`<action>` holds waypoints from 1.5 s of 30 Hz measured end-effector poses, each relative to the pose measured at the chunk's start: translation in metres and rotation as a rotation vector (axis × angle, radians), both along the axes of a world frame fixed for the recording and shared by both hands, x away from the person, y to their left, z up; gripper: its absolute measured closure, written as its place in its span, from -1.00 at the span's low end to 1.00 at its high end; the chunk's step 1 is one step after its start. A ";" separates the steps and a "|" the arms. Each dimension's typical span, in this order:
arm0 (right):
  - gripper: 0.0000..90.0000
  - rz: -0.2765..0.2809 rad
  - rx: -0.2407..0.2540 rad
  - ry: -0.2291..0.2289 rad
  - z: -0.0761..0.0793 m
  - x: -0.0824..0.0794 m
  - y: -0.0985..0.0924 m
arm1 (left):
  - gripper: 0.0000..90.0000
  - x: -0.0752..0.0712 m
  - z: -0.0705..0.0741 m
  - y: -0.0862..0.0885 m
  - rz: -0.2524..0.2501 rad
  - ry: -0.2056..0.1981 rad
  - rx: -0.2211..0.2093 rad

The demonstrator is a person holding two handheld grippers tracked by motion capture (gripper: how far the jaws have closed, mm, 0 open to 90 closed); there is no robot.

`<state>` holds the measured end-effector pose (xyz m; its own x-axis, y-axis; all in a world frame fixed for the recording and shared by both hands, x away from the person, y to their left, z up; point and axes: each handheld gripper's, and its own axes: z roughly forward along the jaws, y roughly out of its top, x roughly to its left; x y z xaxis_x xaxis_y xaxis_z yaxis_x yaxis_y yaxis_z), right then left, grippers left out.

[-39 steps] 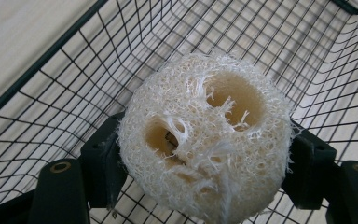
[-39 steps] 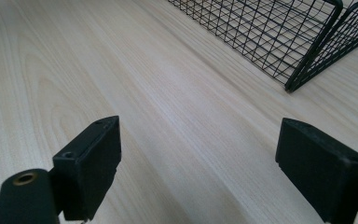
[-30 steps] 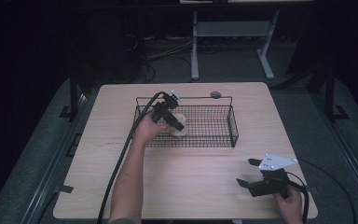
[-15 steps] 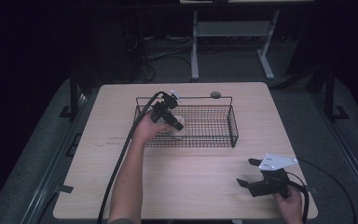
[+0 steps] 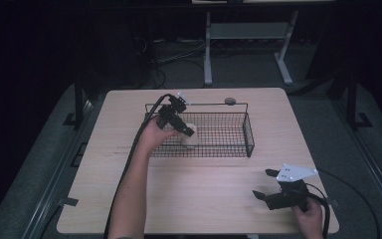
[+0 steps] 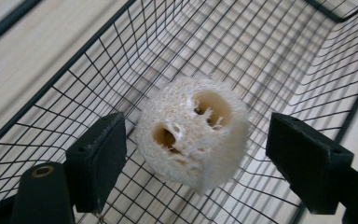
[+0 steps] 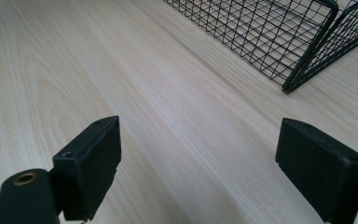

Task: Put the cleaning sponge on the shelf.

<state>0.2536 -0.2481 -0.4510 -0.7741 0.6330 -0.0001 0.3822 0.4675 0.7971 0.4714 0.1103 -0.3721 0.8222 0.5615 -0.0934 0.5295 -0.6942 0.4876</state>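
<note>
Straddling loofah [image 6: 193, 133] in basket [image 6: 74, 70], left hand-held gripper [image 6: 193, 158] wide open, untouching.

The left gripper [image 5: 185, 130] has drawn back slightly toward the basket's [image 5: 248, 137] left end, off the loofah [image 5: 191, 140]

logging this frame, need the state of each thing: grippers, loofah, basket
left gripper: open, jaws either side of the loofah, not touching it
right gripper: open, empty, over bare table
loofah: lying inside the basket, unheld
wire basket: upright on the table, holding the loofah
</note>
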 end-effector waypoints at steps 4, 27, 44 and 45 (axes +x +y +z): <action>-0.70 0.000 -0.001 0.000 0.000 0.000 0.000 | -0.56 -0.007 0.009 0.002 -0.012 -0.025 0.000; -0.70 -0.007 -0.009 0.002 0.000 0.000 -0.001 | -0.55 -0.061 0.023 0.035 -0.025 -0.069 -0.043; -0.70 -0.007 -0.014 0.001 0.001 0.000 0.000 | -0.55 -0.103 0.025 0.055 -0.037 -0.094 -0.073; -0.70 -0.008 -0.016 0.002 0.001 -0.001 0.000 | -0.55 -0.106 0.025 0.056 -0.033 -0.096 -0.075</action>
<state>0.2531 -0.2478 -0.4502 -0.7693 0.6388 -0.0086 0.3873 0.4770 0.7889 0.3659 0.1663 -0.3473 0.8472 0.5285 -0.0541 0.4554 -0.6700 0.5863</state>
